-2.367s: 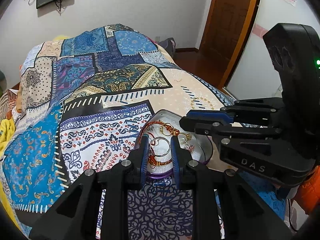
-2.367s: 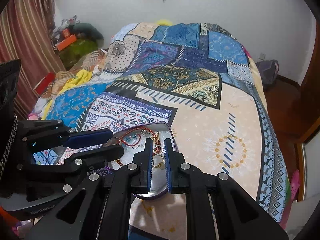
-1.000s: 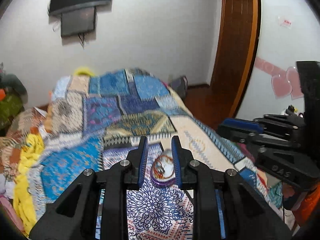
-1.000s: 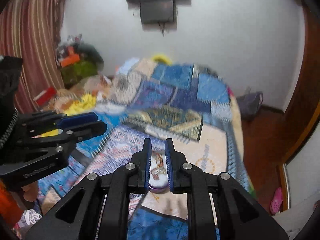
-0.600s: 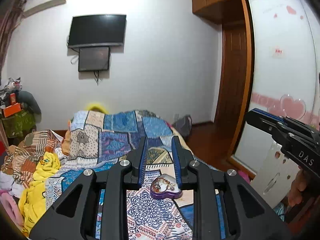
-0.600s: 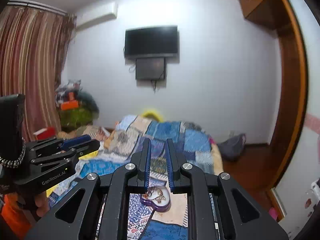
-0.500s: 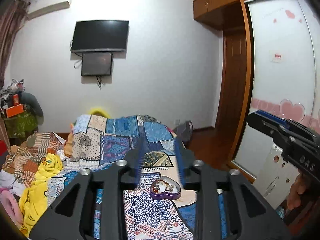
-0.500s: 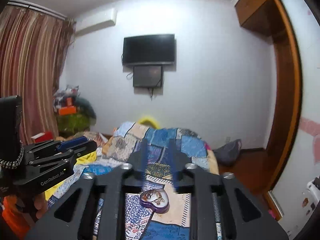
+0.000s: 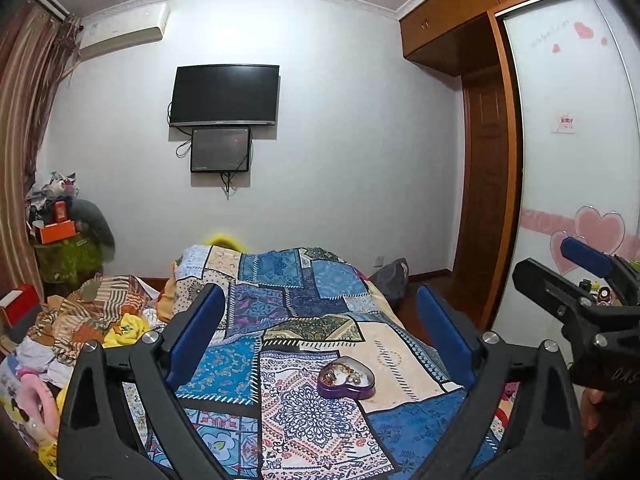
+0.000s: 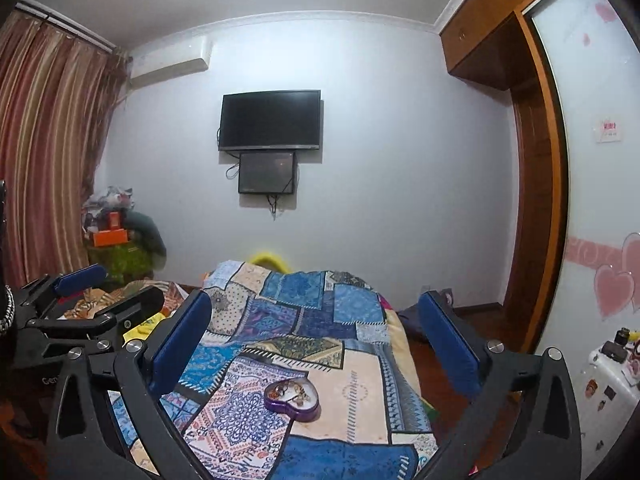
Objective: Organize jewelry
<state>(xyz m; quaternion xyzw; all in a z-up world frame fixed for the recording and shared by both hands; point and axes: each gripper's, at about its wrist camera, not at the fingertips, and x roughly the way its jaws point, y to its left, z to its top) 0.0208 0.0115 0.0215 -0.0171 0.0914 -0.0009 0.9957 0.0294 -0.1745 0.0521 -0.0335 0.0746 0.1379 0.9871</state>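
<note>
Taking the heart-shaped purple box (image 9: 346,379) as the landmark: it sits on the patchwork bedspread (image 9: 304,320) of the bed, near the foot end, lid off, with a tangle of jewelry (image 9: 340,373) inside; the single pieces are too small to tell apart.

Far to the left of the box, striped curtains (image 10: 48,152) hang along the wall, with an air conditioner (image 9: 120,34) mounted high beside them. Lower down, left of the box, a heap of clothes (image 9: 80,328) lies beside the bed, and behind it stands a cluttered stand with an orange box (image 9: 55,231) on top.

The left tool (image 9: 322,334) is held well above and short of the box, its blue-padded fingers (image 9: 196,330) spread wide and holding nothing; in its own view the box shows between them, closer to the right finger. The right tool (image 10: 314,338) is likewise spread wide and empty, well apart from the box, which appears low between its fingers (image 10: 182,340).

Straight beyond the box, on the far wall, hangs a dark television (image 9: 224,95) with a smaller screen (image 9: 221,149) just below it.

To the right of the box stand a brown wooden door (image 9: 486,216) and a wardrobe (image 9: 576,140) whose white panel carries pink heart stickers.
</note>
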